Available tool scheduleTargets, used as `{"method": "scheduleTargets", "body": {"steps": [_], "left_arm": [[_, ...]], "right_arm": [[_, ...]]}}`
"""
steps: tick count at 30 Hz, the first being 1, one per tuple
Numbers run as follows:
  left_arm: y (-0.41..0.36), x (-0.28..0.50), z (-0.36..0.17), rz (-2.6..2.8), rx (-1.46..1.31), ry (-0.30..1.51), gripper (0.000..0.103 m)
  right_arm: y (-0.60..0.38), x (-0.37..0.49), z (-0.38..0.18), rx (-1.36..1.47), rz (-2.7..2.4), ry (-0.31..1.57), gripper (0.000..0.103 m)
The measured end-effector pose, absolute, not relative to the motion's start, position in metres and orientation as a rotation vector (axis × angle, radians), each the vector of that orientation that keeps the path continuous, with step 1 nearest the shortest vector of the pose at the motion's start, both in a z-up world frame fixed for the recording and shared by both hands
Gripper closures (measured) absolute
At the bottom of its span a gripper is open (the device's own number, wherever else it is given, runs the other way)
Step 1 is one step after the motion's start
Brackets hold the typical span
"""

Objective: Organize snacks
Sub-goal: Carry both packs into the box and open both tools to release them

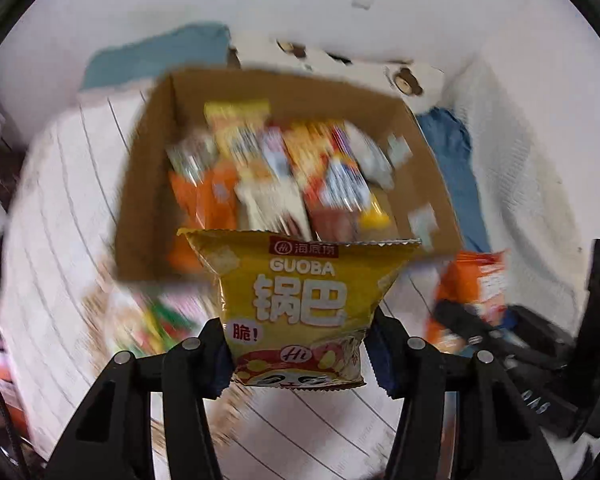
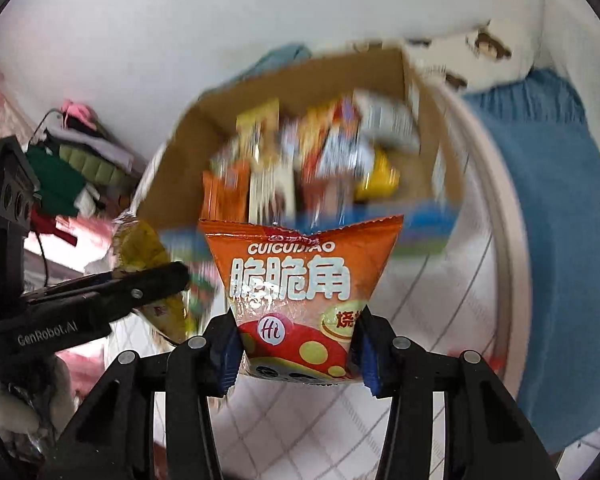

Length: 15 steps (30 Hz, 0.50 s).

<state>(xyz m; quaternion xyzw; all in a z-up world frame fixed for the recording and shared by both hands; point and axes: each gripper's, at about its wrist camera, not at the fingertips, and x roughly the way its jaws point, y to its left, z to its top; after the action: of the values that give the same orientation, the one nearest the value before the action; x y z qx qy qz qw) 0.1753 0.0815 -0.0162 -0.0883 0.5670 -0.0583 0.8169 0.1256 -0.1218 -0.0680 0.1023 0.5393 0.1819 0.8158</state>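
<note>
1. A plain white wall fills the upper background, evenly lit.
2. A bed with a white quilted cover, stitched in a thin-line grid, spreads below it.
3. A blue knitted blanket drapes the bed's right side.
4. A teal cloth lies against the wall.
5. At far left, folded clothes sit piled, green and white among them.

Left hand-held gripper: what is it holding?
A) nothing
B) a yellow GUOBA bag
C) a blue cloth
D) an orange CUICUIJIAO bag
B: in the left wrist view the left hand-held gripper is shut on the yellow GUOBA bag; the orange bag is in the right hand-held gripper.
</note>
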Motion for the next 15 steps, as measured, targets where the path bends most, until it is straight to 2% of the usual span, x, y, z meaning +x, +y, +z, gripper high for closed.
{"method": "scheduleTargets", "body": {"steps": [6,14,15], "left_arm": [[0.112,0.234,-0.025,-0.005,-0.050,1.263,0.050],[0.128,0.266,-0.086,0.070,0.012,1.424,0.049],[0.128,0.266,-0.090,0.068,0.006,1.436,0.045]], "right_arm": [[-0.124,0.194,-0.051,0.164,0.322,1.131,0.053],[-0.120,0.256,-0.087,0.108,0.246,1.240,0.052],[-0.119,0.260,-0.091,0.107,0.238,1.258,0.044]]}}
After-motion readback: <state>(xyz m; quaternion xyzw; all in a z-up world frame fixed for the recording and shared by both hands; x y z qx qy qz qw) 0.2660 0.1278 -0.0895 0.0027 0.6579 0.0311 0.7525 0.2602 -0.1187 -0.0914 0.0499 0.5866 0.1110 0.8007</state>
